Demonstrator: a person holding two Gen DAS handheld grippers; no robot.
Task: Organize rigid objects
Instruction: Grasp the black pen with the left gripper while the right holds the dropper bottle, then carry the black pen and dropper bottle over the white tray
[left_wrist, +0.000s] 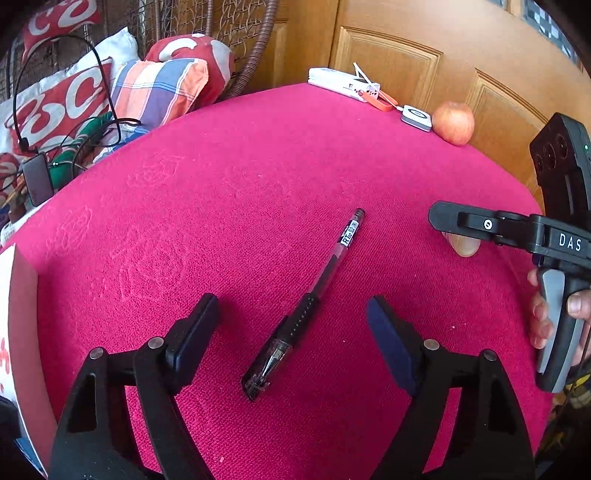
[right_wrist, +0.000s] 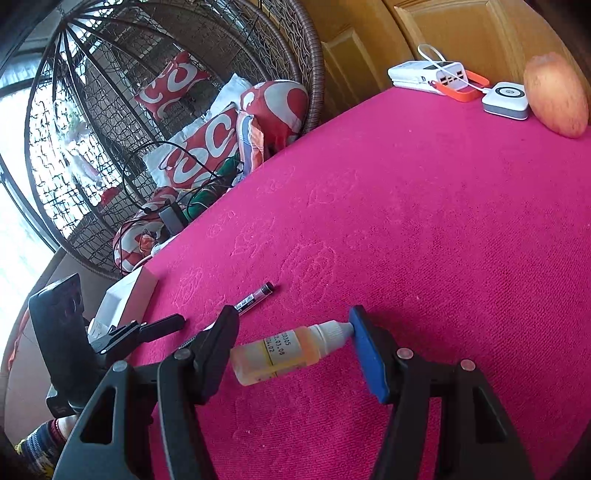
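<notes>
The pen (left_wrist: 308, 308) is lying slantwise on the pink tabletop (left_wrist: 258, 184) in the lower middle of the left wrist frame, its cap end nearest the camera. You are holding the left gripper (left_wrist: 291, 321) around it with the fingers (left_wrist: 199, 328) standing wide on either side, not touching it. In the right wrist frame the small dropper bottle (right_wrist: 284, 350) is lying crosswise in the lower middle, and you are pinching it end to end in the right gripper (right_wrist: 291, 349): its white cap is pressing against the blue pad, its base against the other finger. The same pen is showing just above and to the left of the bottle there. Your hand (left_wrist: 546, 314) is gripping the right handle at the right edge of the left wrist frame. At the upper right of the tabletop an apple (left_wrist: 453, 123), a small white and grey box (left_wrist: 416, 117) and a white charger (left_wrist: 341, 83) are sitting. Cushions (left_wrist: 74, 99) are piling up at the upper left.
</notes>
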